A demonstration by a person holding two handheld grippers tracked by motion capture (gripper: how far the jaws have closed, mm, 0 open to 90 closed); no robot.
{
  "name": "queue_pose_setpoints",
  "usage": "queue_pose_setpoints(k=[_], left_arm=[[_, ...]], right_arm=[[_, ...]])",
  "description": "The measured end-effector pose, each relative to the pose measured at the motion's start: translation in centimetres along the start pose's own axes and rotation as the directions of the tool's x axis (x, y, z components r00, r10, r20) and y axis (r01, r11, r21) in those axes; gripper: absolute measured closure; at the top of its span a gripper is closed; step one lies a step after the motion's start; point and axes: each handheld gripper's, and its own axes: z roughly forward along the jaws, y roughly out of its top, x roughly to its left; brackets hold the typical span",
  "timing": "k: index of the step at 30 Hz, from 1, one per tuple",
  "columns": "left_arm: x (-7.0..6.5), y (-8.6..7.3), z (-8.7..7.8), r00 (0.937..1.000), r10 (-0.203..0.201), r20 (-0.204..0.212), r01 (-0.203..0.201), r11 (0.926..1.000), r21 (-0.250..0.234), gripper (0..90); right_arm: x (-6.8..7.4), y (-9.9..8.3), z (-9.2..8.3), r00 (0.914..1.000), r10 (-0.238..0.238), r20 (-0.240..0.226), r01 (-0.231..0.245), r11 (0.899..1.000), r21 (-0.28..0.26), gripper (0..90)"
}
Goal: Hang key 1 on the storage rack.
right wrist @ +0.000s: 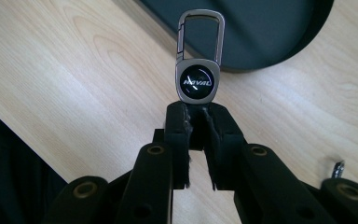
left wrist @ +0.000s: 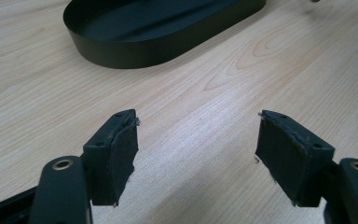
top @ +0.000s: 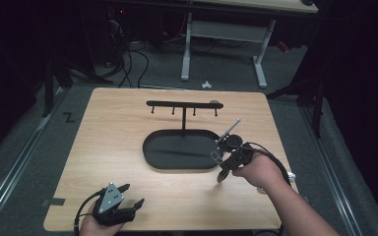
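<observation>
Dim room, pale wooden bench [top: 128, 147]. Right claw [right wrist: 196, 109] pinching keychain [right wrist: 198, 60] by its lower edge, clip loop free for hanging on rack [top: 183, 104] above black tray [top: 150, 157]. Left claw [left wrist: 196, 154] spread wide, gripping nothing, parked low.

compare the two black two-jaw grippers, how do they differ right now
The left gripper has its jaws wide apart with nothing between them; the right gripper is shut on a silver metal carabiner keychain. The left gripper sits low at the wooden table's near edge; the right is raised beside the black oval tray. Both have black padded jaws.
</observation>
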Motion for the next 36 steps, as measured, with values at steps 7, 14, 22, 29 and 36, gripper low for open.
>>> queue_pose_setpoints(k=[7,14,22,29,36], left_arm=[[0.0,0.0,0.0,1.0000,0.001,0.001,-0.001,1.0000,0.004,29.6],[0.1,-0.1,0.0,1.0000,0.005,-0.003,-0.004,1.0000,0.007,29.7],[0.2,-0.1,-0.1,1.0000,0.004,-0.002,-0.004,1.0000,0.007,29.6],[0.2,-0.1,0.0,1.0000,0.005,0.000,-0.005,1.0000,0.007,29.6],[0.1,-0.2,-0.1,1.0000,0.008,0.003,-0.008,0.9999,0.010,29.7]], right_arm=[[-0.1,1.0,-1.9,0.9999,0.012,0.010,-0.011,0.999,-0.038,80.1],[-0.3,2.1,-2.8,0.9998,-0.005,0.021,0.006,0.998,-0.057,80.2],[0.1,3.9,-3.4,0.9991,-0.031,0.028,0.033,0.996,-0.079,80.1],[0.2,6.0,-3.8,0.9984,-0.039,0.041,0.043,0.994,-0.105,80.2],[0.1,7.5,-4.0,0.9986,-0.028,0.046,0.033,0.993,-0.114,80.3]])
